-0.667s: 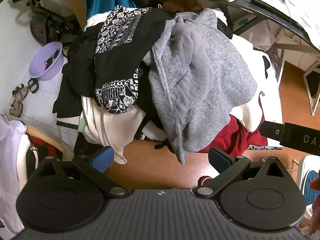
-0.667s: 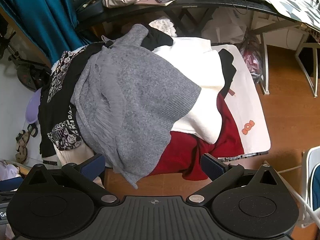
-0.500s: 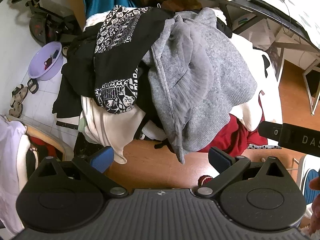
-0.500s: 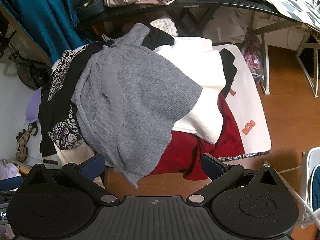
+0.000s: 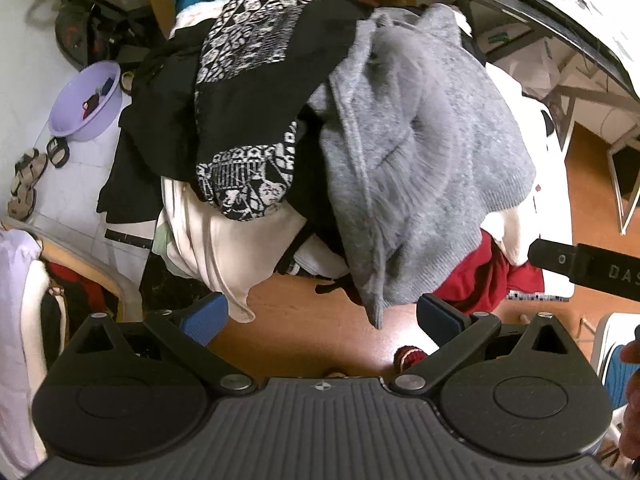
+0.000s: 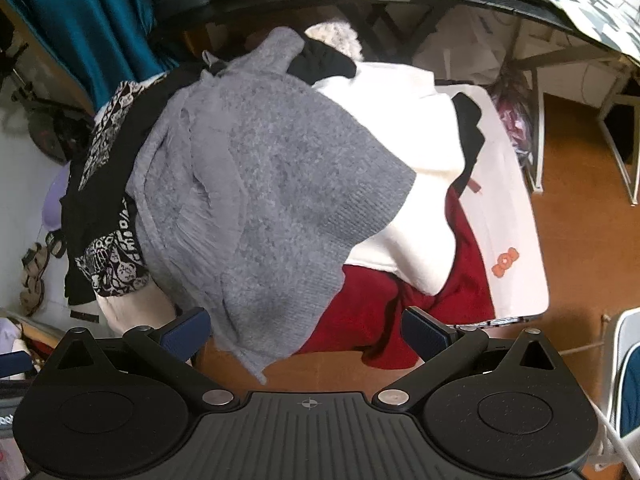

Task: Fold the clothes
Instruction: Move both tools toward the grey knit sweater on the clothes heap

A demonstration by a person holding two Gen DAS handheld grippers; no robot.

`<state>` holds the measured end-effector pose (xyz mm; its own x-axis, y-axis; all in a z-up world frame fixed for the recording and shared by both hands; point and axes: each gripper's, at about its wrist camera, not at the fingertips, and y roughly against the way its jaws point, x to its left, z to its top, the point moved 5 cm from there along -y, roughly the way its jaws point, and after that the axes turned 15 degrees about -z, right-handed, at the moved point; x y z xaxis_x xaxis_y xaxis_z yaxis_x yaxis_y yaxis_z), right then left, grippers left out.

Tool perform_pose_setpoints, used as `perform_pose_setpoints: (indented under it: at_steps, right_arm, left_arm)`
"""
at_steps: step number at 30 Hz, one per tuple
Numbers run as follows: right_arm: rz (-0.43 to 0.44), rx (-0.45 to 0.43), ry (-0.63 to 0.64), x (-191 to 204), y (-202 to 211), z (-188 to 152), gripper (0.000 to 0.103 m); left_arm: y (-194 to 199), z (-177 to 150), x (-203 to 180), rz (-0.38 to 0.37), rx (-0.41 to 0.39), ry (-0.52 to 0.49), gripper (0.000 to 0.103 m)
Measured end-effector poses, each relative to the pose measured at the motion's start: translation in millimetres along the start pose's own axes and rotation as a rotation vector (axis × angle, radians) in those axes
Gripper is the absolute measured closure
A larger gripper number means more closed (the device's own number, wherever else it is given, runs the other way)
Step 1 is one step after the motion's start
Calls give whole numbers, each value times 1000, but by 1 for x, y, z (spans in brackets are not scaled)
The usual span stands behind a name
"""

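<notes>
Grey sweater [image 6: 260, 200] atop clothes heap [image 6: 400, 308]

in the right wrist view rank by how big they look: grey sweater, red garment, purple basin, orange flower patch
1. grey sweater
2. red garment
3. purple basin, mostly hidden behind the pile, so its rank is unsure
4. orange flower patch

Left wrist view: looks forward and down over its own spread fingers, left gripper [image 5: 322, 318], onto the near edge of the clothes pile; grey sweater [image 5: 420, 152] ahead and slightly right of the tongs, near but not touching. Right wrist view: same downward tilt over the right gripper [image 6: 306, 330], set further right; grey sweater [image 6: 256, 200] ahead and left. Both views share the sweater, the red garment [image 6: 372, 312] beneath it, and the patterned black garment [image 5: 248, 92].
</notes>
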<state>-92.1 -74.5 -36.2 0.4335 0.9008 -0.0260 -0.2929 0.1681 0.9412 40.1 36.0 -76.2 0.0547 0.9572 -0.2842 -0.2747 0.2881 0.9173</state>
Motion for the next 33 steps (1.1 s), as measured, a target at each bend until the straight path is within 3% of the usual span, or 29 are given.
perform_pose_setpoints:
  at_steps: [17, 24, 33]
  right_arm:
    - [39, -150, 65, 30, -21, 44, 1]
    - [36, -128, 160, 55, -46, 82, 1]
    - [60, -136, 203, 68, -70, 135, 1]
  left_arm:
    - [-22, 46, 36, 85, -49, -28, 1]
    - [-39, 81, 43, 31, -11, -53, 1]
    - [-56, 135, 55, 55, -41, -165, 1]
